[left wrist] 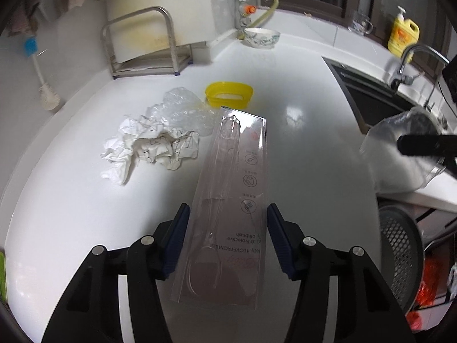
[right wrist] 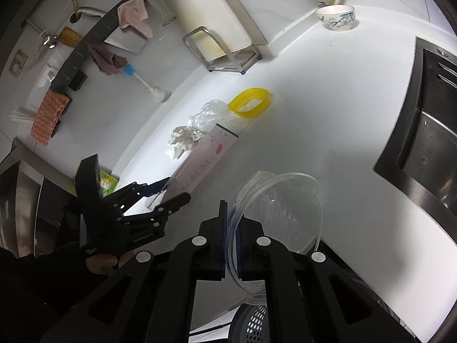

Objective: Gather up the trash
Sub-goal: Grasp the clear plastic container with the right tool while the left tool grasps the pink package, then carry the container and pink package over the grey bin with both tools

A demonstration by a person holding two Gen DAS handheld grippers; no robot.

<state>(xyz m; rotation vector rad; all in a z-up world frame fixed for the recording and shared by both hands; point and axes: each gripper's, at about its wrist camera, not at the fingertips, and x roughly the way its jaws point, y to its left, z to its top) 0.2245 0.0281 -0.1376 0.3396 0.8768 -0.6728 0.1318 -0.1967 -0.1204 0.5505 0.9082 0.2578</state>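
On a white counter [left wrist: 300, 91] beside a sink [right wrist: 422, 154], the left gripper [left wrist: 228, 240] straddles the near end of a clear toothbrush pack [left wrist: 231, 200], its blue pads [left wrist: 178, 240] standing at either long edge. The left wrist view does not settle whether they press on the plastic or only flank it. The pack's far end points at a yellow ring [left wrist: 229, 93], with crumpled paper [left wrist: 151, 145] and a wad of clear film [left wrist: 182, 111] just beside it on the counter.

The right gripper [right wrist: 232, 245] is closed on the rim of a clear plastic bowl [right wrist: 280, 214], held out past the counter's edge above a perforated grey bin [right wrist: 251, 325].

The step in hand appears to be carrying both pieces to the bin. The pack is thin, slick and springy; squeezed across its width it is likely to bow and pop out sideways, so a firm closing before lifting, and a level carry, would serve best. The bowl hangs from one point on its rim and may swing, so a slow move until it sits over the bin's mouth seems wise. Paper, film and ring remain to be gathered afterwards.
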